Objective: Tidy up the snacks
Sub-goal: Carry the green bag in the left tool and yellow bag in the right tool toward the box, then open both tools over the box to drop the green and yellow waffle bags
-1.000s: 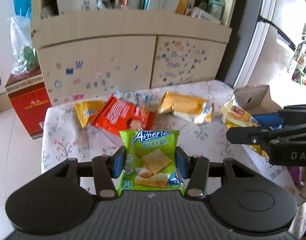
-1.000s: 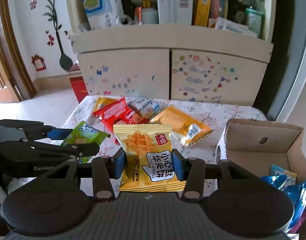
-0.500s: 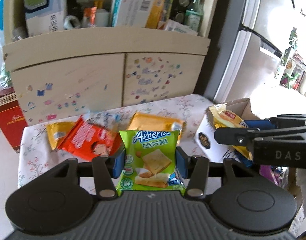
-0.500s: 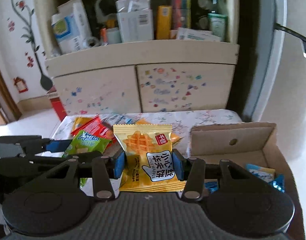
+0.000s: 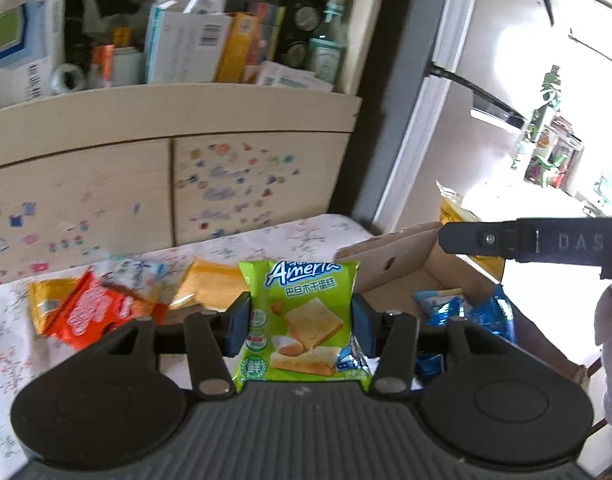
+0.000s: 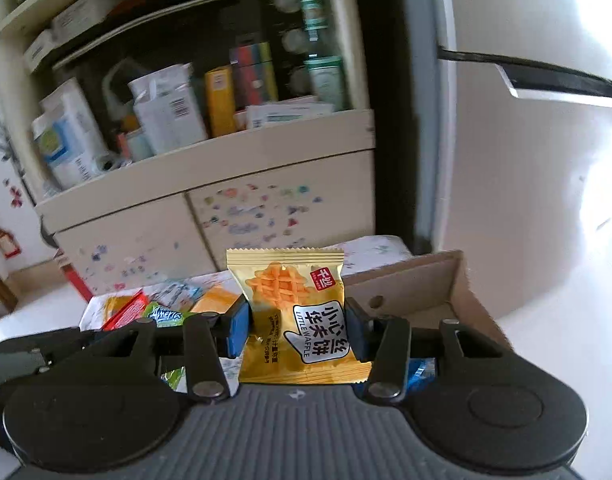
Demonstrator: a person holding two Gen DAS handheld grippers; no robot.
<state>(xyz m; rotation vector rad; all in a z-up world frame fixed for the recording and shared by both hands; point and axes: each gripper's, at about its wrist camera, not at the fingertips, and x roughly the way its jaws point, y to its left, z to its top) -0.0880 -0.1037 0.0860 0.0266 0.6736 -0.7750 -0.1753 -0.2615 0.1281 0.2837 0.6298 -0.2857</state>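
My left gripper (image 5: 301, 322) is shut on a green Ameria cake packet (image 5: 303, 320), held upright above the table's right part, beside the cardboard box (image 5: 390, 254). My right gripper (image 6: 297, 330) is shut on a yellow Little Waffle packet (image 6: 293, 312), held over the same box (image 6: 458, 280); its black finger (image 5: 526, 238) shows at right in the left wrist view. Blue packets (image 5: 466, 312) lie inside the box. On the floral table (image 5: 9, 360) lie a red packet (image 5: 93, 312), orange packets (image 5: 209, 284) and a pale blue packet (image 5: 141, 272).
A beige cabinet (image 5: 165, 184) with sticker-covered doors stands behind the table, its open shelf crowded with boxes and bottles (image 5: 326, 48). A white fridge door (image 6: 526, 160) is at the right. The left gripper's body (image 6: 45, 348) lies low at left in the right wrist view.
Both grippers swung right with their packets: the box now lies under and ahead of them. The table snacks slid left in view. The right gripper has lifted and tilted upward.
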